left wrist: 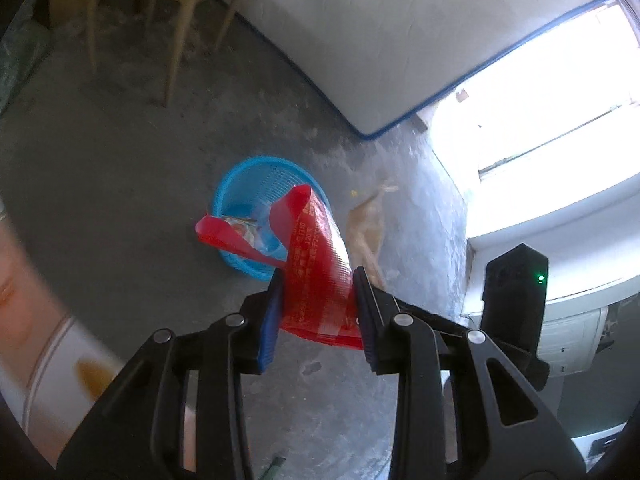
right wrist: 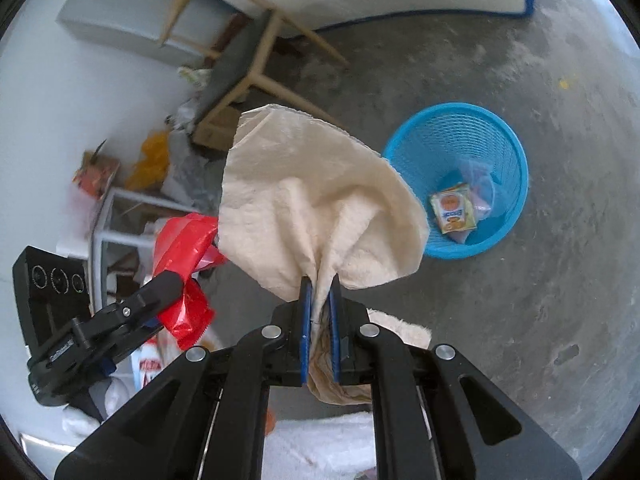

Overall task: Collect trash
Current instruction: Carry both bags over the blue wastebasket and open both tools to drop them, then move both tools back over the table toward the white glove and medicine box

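My left gripper [left wrist: 318, 280] is shut on a red plastic wrapper [left wrist: 320, 276] whose free end curls up over the blue mesh basket [left wrist: 256, 184] on the floor ahead. In the right wrist view that wrapper [right wrist: 182, 256] and the left gripper [right wrist: 160, 304] show at the lower left. My right gripper [right wrist: 320, 284] is shut on a crumpled cream paper towel [right wrist: 308, 200] that fans out above the blue pads. The blue basket [right wrist: 460, 128] stands to the right of the towel, with a yellow packet [right wrist: 454, 208] and a clear bag inside.
A wooden chair [left wrist: 160, 12] stands at the back on the grey concrete floor, beside a white mattress with blue trim [left wrist: 380, 40]. A bright doorway [left wrist: 560, 120] is at the right. Clutter [right wrist: 148, 160] and a white rack [right wrist: 108, 232] line the left wall.
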Demonstrator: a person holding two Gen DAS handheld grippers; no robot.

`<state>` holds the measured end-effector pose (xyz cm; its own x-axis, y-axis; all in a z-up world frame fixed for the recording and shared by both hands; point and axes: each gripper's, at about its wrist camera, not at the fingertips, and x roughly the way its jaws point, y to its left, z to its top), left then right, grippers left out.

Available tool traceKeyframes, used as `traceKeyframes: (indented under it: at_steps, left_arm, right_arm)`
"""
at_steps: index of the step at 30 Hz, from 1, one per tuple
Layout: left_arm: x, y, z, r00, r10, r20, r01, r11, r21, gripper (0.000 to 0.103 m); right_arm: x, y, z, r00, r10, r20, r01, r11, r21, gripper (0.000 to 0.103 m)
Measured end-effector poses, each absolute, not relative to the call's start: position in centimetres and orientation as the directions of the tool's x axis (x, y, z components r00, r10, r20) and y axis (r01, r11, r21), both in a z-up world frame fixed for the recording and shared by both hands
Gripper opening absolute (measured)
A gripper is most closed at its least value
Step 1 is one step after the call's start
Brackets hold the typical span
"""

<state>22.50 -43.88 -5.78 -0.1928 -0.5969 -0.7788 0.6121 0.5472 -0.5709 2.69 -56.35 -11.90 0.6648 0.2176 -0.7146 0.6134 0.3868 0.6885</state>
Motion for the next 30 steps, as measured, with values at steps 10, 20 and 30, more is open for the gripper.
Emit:
traceKeyframes:
  at_steps: [10, 20, 30]
  left_arm:
    - [26.0, -52.2, -11.1, -0.199, -0.585, -0.786, 0.546, 0.600, -0.585, 0.067]
    - [25.9, -50.8, -9.5, -0.188, -0.664, -0.724, 0.539, 0.546, -0.641, 0.068]
    - [23.9, -46.3, -4.2, -0.084, -0.707, -0.702, 0.623, 0.513, -0.591, 0.068]
  right_arm:
    - [6.1, -64.3, -20.2, 0.648, 0.165, -0.744, 0.701, 0.254, 0.666, 0.047]
    - [4.9, -66.2, -23.4, 0.605, 0.127, -0.786, 0.754, 0.223, 0.617, 0.048]
    - [2.8, -64.2, -18.2, 0.662, 0.095, -0.744, 0.694, 0.297, 0.656, 0.048]
